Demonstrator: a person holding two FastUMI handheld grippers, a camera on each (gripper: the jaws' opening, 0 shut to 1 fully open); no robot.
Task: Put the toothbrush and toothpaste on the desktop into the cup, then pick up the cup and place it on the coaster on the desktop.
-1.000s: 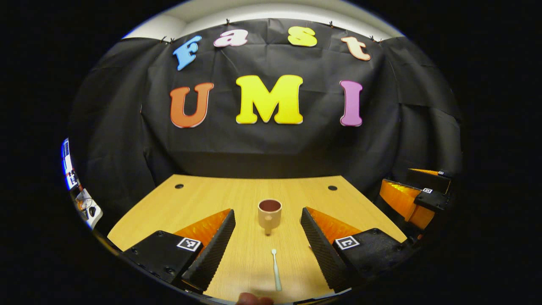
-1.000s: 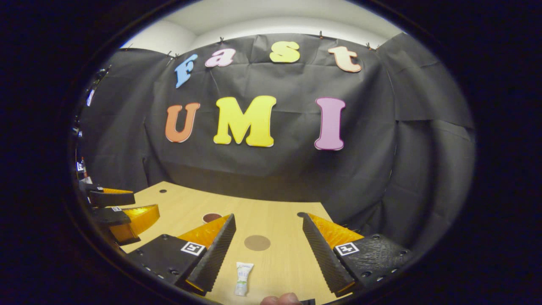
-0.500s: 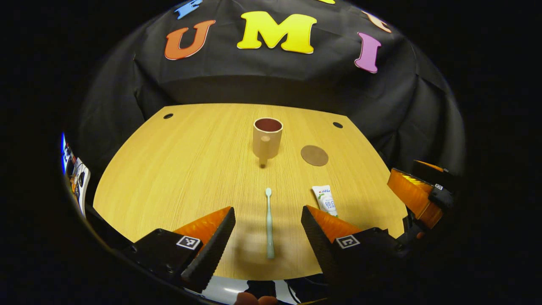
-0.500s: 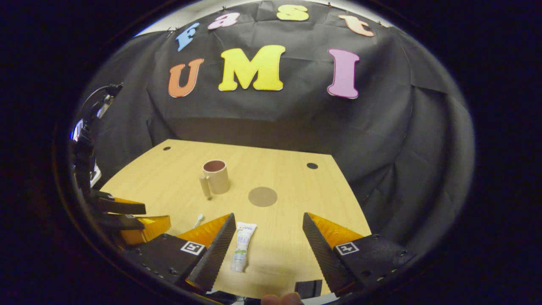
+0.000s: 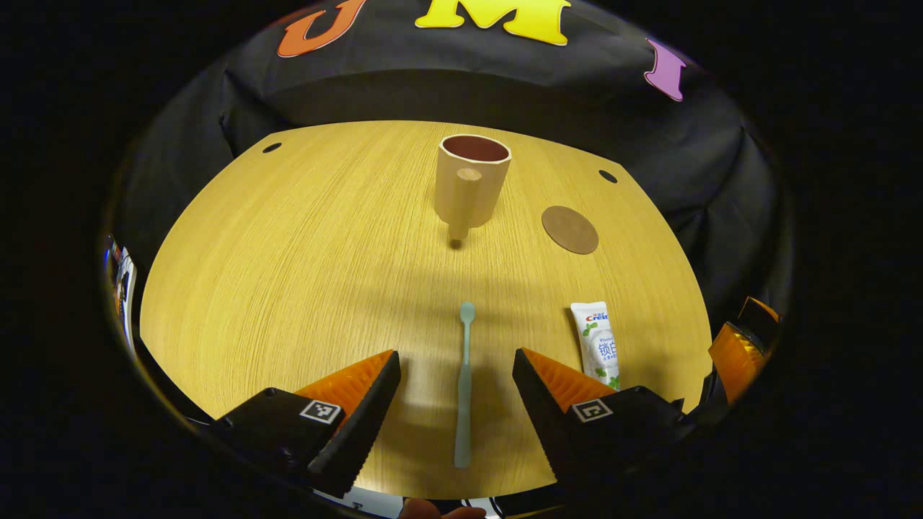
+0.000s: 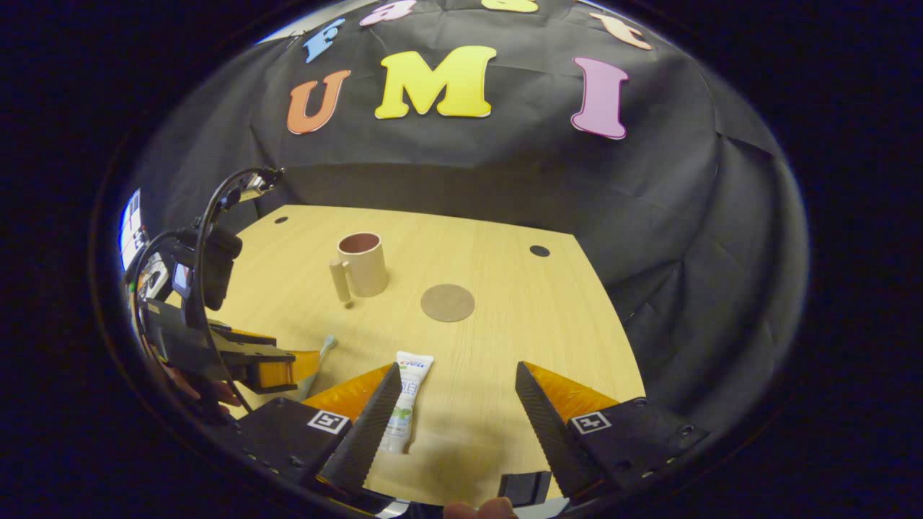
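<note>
— Pale green toothbrush (image 5: 464, 382), flat on the wooden desk (image 5: 288, 274), head pointing toward the mug; lying between the spread fingers of the left claw (image 5: 456, 375), untouched.
— And the toothpaste?
— White toothpaste tube (image 6: 404, 400), lying flat just beside the left finger of the right claw (image 6: 456, 407); seen also to the right of the toothbrush from the left gripper view. Right claw likewise wide apart, gripping nothing.
— Mug and coaster?
— Beige mug (image 5: 470, 184), upright farther back, handle facing the near edge, dark red inside. Round brown coaster (image 5: 570, 229) near it on the right, apart from it, bare.
— Anything else?
— Left claw hovering low at the desk's left side in the right gripper view, a hand behind it.
</note>
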